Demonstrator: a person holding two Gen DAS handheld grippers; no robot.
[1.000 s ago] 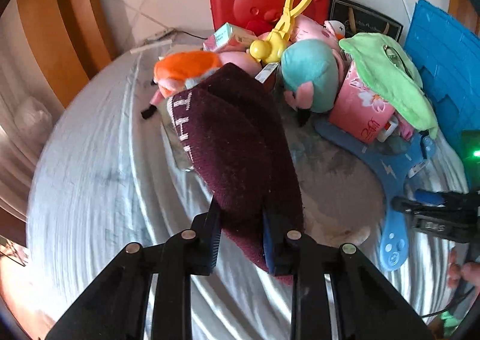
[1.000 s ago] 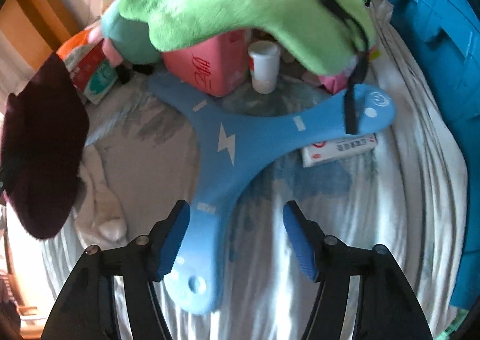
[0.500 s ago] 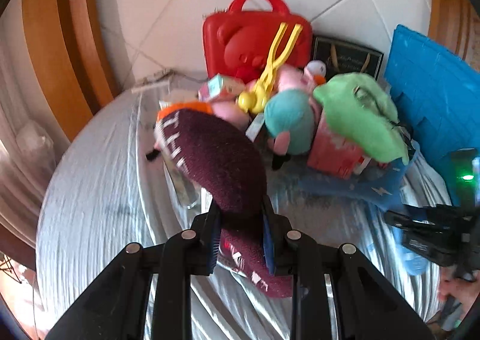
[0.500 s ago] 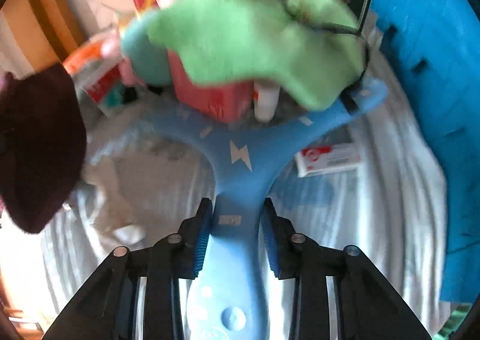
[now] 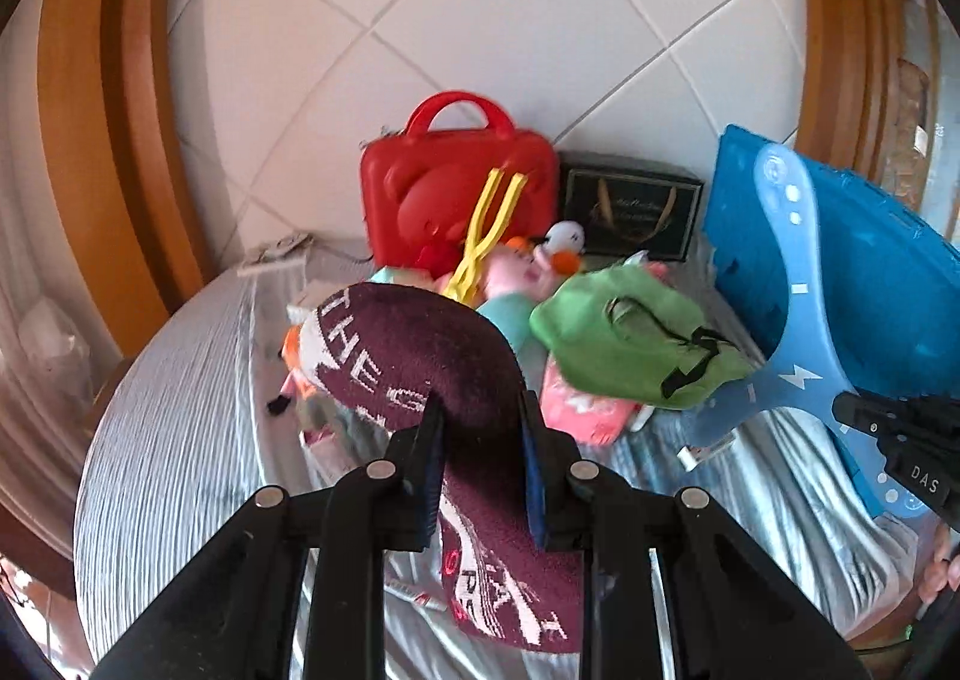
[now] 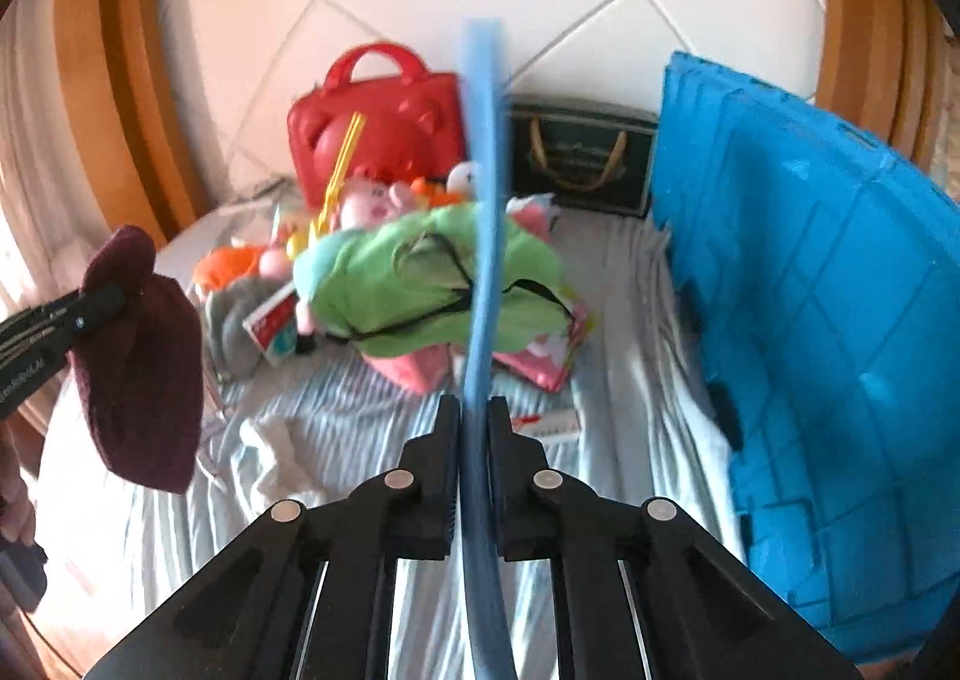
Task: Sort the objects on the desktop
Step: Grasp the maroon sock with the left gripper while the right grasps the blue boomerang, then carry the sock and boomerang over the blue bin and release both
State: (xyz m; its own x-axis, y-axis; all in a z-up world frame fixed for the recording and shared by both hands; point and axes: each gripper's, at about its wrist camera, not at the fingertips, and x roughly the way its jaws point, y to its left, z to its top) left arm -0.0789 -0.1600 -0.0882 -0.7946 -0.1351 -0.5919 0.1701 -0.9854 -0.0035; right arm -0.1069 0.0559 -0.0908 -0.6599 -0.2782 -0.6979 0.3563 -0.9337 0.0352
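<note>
Where the left wrist view looks along its fingers, the left gripper [image 5: 480, 440] is clenched on a maroon knit sock [image 5: 432, 362] with white lettering, held above the striped grey cloth [image 5: 168, 440]. Behind it: a green plush [image 5: 630, 344], a pink pouch [image 5: 576, 410], a yellow clip toy [image 5: 486, 236], a red bear-embossed case [image 5: 456, 188] and a dark gift box [image 5: 630, 212] at the surface's far edge by the tiled wall. A blue crate [image 5: 888, 284] stands at the right edge. The blue three-armed boomerang [image 5: 798, 308] is lifted, held by the right gripper [image 5: 900, 440].

In the right wrist view, the right gripper [image 6: 474, 440] grasps the boomerang [image 6: 483, 200] edge-on and upright, clear of the cloth [image 6: 360, 410]. The sock [image 6: 144, 368] hangs at left from the left gripper [image 6: 90, 308]; its fingertips are hidden here.
</note>
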